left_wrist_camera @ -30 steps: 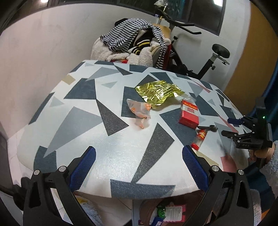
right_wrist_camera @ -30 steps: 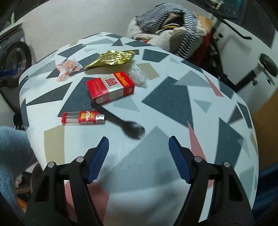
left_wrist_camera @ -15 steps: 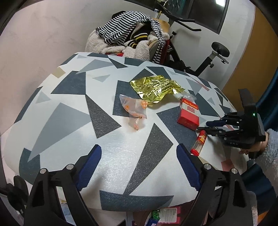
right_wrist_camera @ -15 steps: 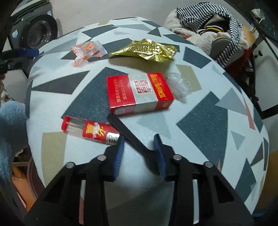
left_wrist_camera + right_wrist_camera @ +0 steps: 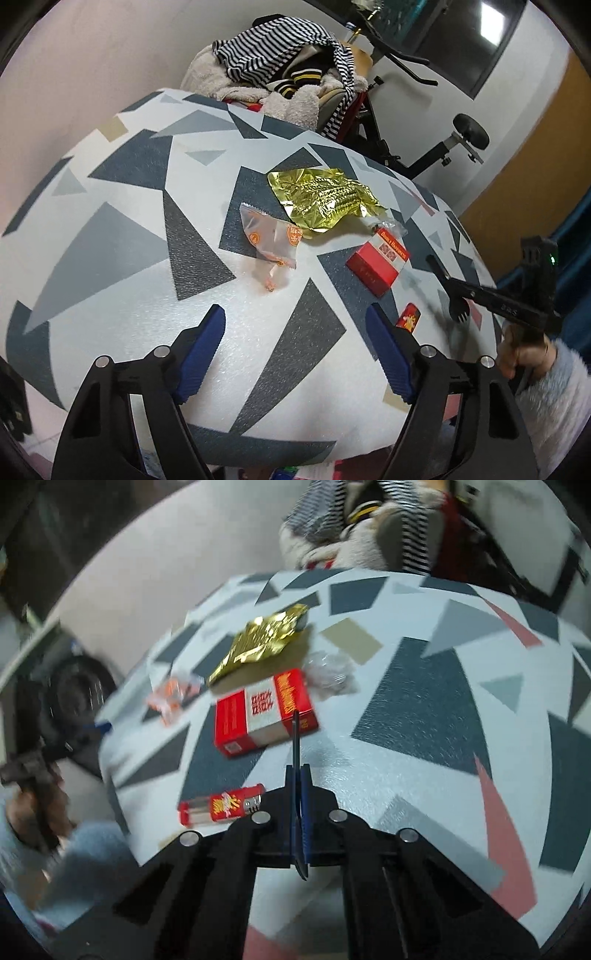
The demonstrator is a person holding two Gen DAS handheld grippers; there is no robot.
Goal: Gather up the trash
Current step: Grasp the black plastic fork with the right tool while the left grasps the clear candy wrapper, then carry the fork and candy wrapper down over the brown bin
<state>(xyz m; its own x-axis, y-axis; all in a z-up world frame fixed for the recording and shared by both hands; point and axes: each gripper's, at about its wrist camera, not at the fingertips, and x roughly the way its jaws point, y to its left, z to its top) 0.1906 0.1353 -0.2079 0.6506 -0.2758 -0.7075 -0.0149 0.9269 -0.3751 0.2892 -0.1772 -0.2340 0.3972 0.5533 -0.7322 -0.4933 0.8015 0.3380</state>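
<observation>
A round table with a grey, white and pink triangle pattern (image 5: 110, 280) fills both views. The right gripper (image 5: 297, 775) is clamped on a thin black plastic fork (image 5: 295, 734), held clear of the table. Just ahead of it lies a red-and-white cigarette pack (image 5: 264, 712); to its left, a red lighter (image 5: 221, 806). The left gripper (image 5: 295, 350) is closing with nothing between its pads, a crumpled gold foil wrapper (image 5: 325, 201) well ahead.

- My right wrist view is smeared by motion; the print on the red box (image 5: 264, 710) is unreadable.
- In my left wrist view, my left gripper's (image 5: 295, 350) right finger hides most of the lighter (image 5: 409, 316).
- The surface's (image 5: 110, 295) 6 o'clock edge is cut off by the gripper's frame.
- The fork's (image 5: 295, 734) tines are lost behind my right gripper (image 5: 298, 805).
</observation>
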